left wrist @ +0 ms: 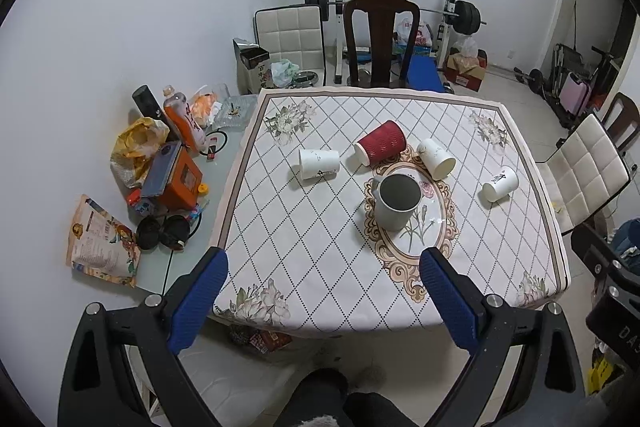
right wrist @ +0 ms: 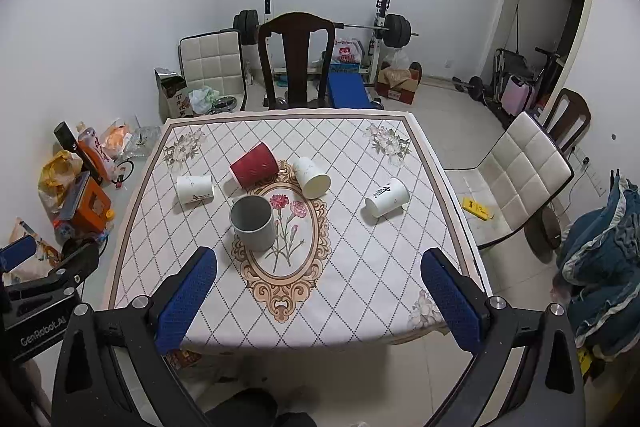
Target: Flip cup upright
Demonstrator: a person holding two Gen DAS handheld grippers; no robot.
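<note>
Both tongs, left (left wrist: 324, 281) and right (right wrist: 319, 277), spread wide, holding nothing, above the near tabletop (right wrist: 360, 291) edge. Grey mug (right wrist: 253, 223) upright mid-cloth. Beyond: red cup (right wrist: 255, 170) and three white cups (all on their sides).

Dark wooden chair (left wrist: 382, 39) at far edge of patterned tablecloth (left wrist: 320, 267). Barbell rack (left wrist: 452, 15) and blue bench (left wrist: 426, 73) behind chair, against wall. Cream padded chair (right wrist: 524, 171) right of table. Orange box (left wrist: 180, 183), orange bottle (left wrist: 182, 117), yellow bag (left wrist: 136, 147) and headphones (left wrist: 164, 231) clustered left of table. Pink suitcase (right wrist: 516, 95) near doorway.
</note>
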